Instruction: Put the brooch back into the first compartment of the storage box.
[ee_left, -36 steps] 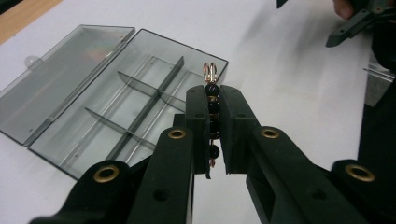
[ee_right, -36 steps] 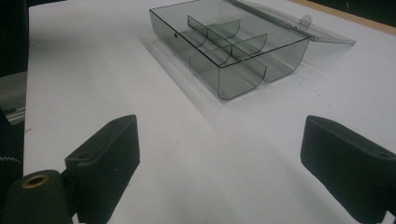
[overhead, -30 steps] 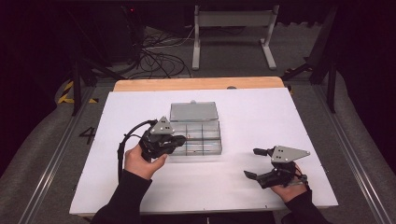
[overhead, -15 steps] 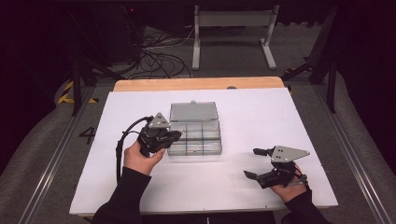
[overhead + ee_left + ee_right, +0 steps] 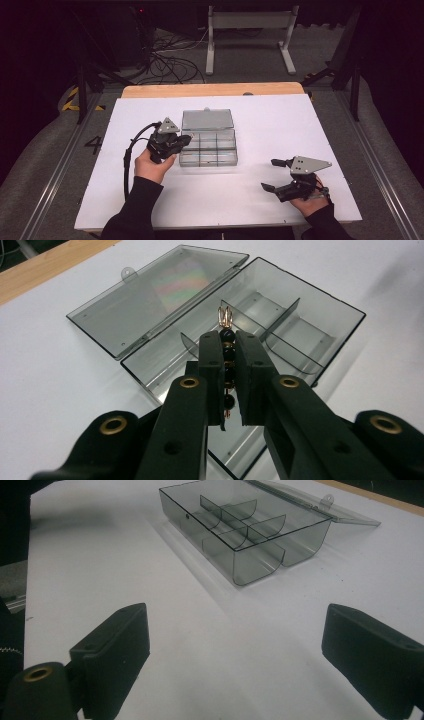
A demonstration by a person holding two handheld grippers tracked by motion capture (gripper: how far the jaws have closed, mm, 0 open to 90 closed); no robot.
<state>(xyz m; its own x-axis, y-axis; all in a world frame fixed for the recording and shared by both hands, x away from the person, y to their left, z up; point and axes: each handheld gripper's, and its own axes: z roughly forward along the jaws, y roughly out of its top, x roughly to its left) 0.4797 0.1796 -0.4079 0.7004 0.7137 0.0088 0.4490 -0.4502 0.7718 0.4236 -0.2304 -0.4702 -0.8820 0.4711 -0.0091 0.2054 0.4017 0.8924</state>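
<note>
From above, the left claw point(image 5: 181, 141) sits at the left edge of the clear plastic box point(image 5: 209, 149), whose lid point(image 5: 207, 120) lies open flat behind it on the white desk point(image 5: 280, 125), while the right claw point(image 5: 272, 175) rests well apart near the front right with its jaws spread. The left gripper view shows its claw clamped on a string of dark beads point(image 5: 228, 365) with a gold end piece, held above the box's divided compartments. The right gripper view shows wide-apart jaws over bare desk, the box farther off.
</note>
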